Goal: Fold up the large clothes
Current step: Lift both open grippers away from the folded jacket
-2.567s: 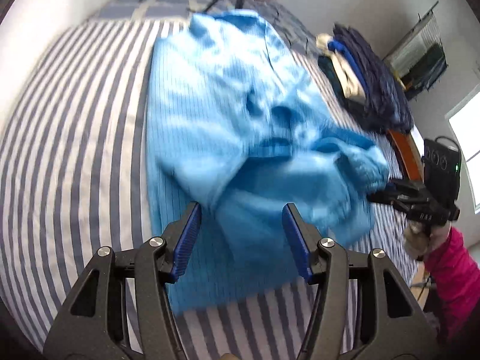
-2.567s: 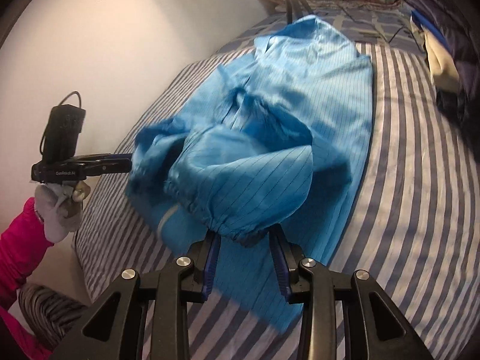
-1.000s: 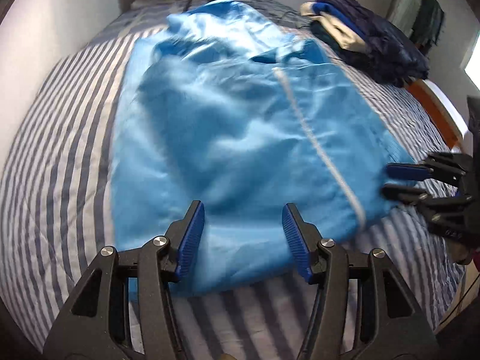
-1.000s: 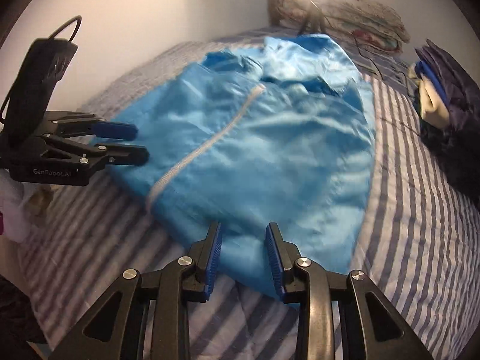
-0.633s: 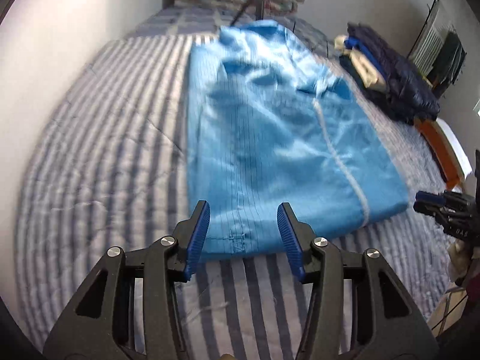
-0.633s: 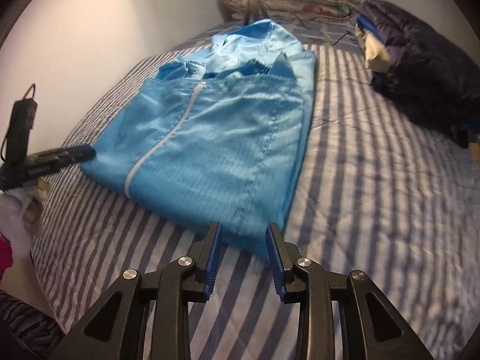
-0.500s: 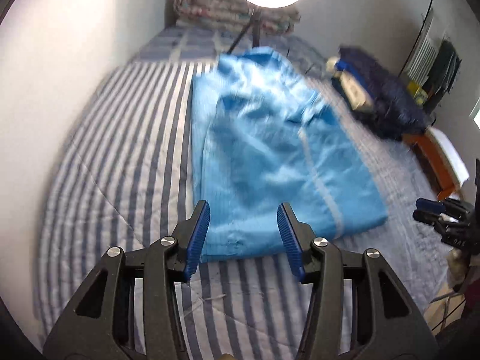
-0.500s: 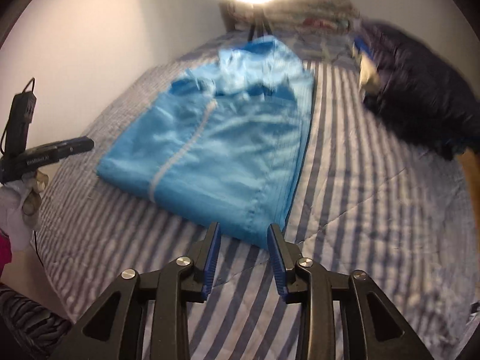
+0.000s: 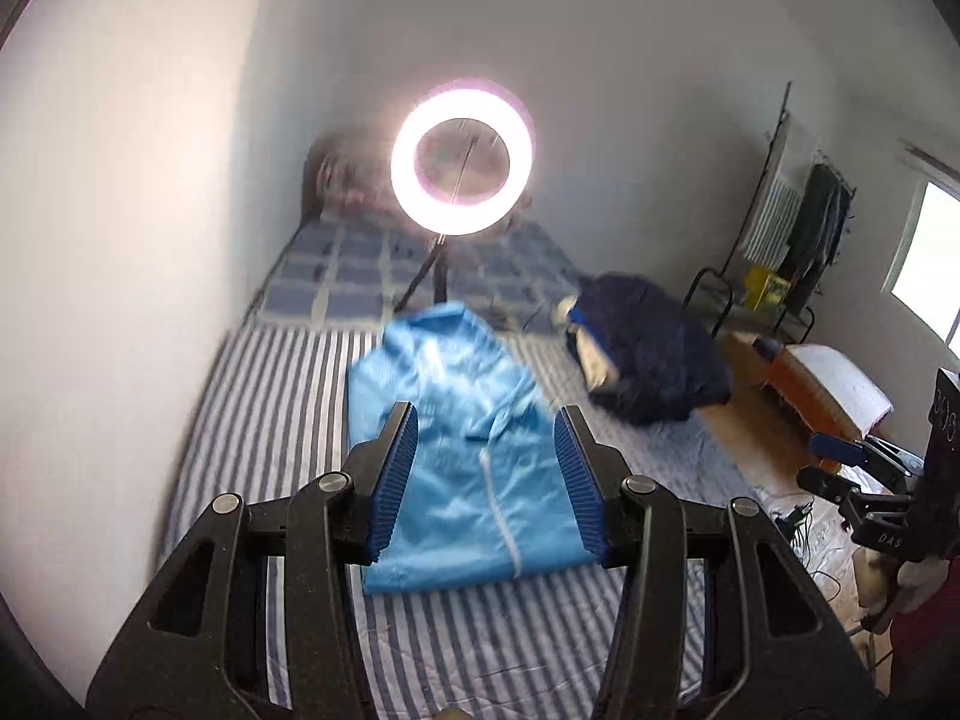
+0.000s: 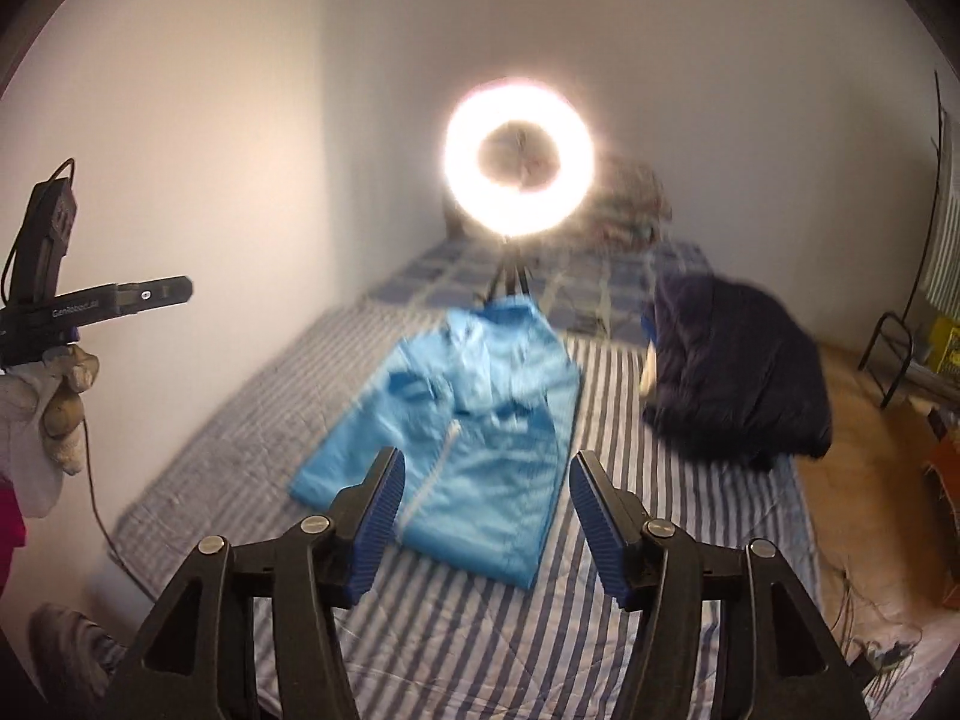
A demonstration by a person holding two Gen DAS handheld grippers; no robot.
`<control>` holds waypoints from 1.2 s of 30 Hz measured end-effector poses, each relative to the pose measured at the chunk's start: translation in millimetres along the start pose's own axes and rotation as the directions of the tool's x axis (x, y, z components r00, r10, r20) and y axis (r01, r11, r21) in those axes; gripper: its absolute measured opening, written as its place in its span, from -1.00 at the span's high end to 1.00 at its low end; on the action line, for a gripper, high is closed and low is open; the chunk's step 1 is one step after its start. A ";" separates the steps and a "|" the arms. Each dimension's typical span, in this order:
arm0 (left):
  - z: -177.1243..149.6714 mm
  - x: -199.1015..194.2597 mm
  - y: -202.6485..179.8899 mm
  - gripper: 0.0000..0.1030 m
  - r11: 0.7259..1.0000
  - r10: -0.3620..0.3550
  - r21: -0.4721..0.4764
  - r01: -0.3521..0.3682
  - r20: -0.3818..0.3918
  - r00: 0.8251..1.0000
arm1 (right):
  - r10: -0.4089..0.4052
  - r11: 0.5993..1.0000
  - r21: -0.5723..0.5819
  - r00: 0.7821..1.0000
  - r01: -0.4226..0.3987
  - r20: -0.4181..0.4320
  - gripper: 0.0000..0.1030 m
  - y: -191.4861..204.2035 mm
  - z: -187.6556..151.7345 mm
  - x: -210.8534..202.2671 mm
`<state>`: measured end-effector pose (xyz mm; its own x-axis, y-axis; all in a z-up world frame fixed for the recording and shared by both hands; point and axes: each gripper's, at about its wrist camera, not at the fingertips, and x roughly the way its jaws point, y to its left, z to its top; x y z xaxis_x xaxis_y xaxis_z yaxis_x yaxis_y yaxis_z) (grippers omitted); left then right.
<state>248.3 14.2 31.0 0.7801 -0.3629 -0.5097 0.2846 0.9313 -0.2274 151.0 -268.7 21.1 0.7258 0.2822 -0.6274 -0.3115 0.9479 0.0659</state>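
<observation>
the left tool [image 9: 485, 477] hangs above the bed with its blue ribbed pads apart and nothing between them. the right tool [image 10: 485, 525] is likewise empty, its jaws opening, and it too is raised clear of the bedding. seen from the left wrist, the right tool [image 9: 840, 468] juts in at the right edge; seen from the right wrist, the left tool [image 10: 150, 294] comes in from the left, gripped by a hand in a pale glove [image 10: 57, 414].

below both lies the bright blue zip-front garment with fine stripes [image 9: 462, 456], spread flat on the blue-and-white striped bed cover [image 9: 276, 420], sleeves tucked in over the body and its hood or collar end toward the far wall. near it on the right sits a heap of dark navy clothes [image 10: 732, 372], with a pale item poking out.

a glowing ring light on a tripod [image 9: 462, 162] stands at the head of the bed before plain white walls. its glare washes out the patterned bedding piled behind it. both views are motion-blurred, so the folds near the garment's collar are hard to read. a window [image 9: 930, 258] is cut off at the right edge.
</observation>
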 end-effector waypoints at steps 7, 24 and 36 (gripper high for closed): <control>65.8 -49.2 -38.4 0.03 0.999 -0.028 0.029 0.027 0.065 0.997 | 0.009 1.000 -0.013 1.000 -0.008 0.029 -0.18 5.3 57.9 -41.6; 140.1 148.9 44.0 0.03 0.992 -0.072 -0.108 0.059 -0.115 0.991 | 0.110 0.988 0.114 0.994 -0.107 -0.024 -0.18 -85.4 136.9 137.1; 63.6 437.1 174.1 0.03 0.914 -0.207 -0.402 0.057 -0.341 0.917 | 0.173 0.976 0.162 0.970 -0.146 -0.170 -0.28 -123.3 118.3 398.1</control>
<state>674.3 19.8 -178.6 0.4666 -0.5365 -0.7031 0.0802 0.8174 -0.5705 550.8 -255.8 -145.0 0.5462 0.4128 -0.7289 -0.3104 0.9079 0.2816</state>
